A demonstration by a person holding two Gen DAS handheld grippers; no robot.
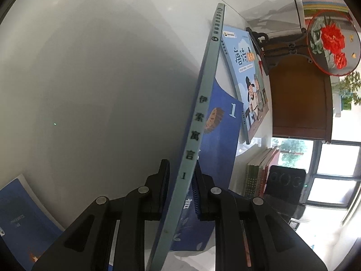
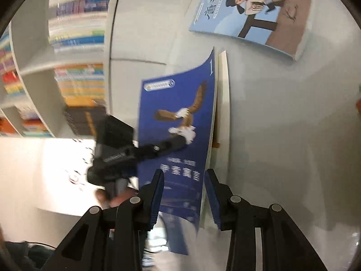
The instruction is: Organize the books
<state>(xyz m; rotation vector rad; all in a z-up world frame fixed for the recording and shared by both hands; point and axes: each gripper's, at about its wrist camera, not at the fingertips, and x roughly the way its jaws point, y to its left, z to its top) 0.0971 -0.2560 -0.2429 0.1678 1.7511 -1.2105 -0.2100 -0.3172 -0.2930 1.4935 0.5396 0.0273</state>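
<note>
The left gripper (image 1: 181, 180) is clenched on the blue book (image 1: 222, 126) — its jaws pinch the grey-green spine near its near end, one pad on each side, and the book stands on edge above the white desk (image 1: 90, 79), its spine running away from the camera toward the far wall. The blue cover faces right in the left wrist view, showing a numeral 1 and part of a brown bird.

From the right wrist view the same blue book (image 2: 178, 135) shows its front cover with an eagle, and the left gripper (image 2: 171, 143) reaches in from the left, a hand (image 2: 108, 197) behind it, blurred. The right gripper (image 2: 183, 188) has its jaws parted, released; the near edge of the cover lies between them, but the pads do not press on it — a gap shows on each side.

Farther off, a light-blue picture book (image 1: 246, 76) with cartoon figures lies flat on the desk to the far right of the held book, apart from it. Another blue book (image 1: 20, 223) lies at the near left edge of the left wrist view. A row of upright books (image 1: 259, 174) stands at the right, and a round embroidered fan (image 1: 331, 45) with red flowers sits on a dark stand. White bookshelves (image 2: 33, 67) filled with colourful spines fill the left of the right wrist view, blurred.
</note>
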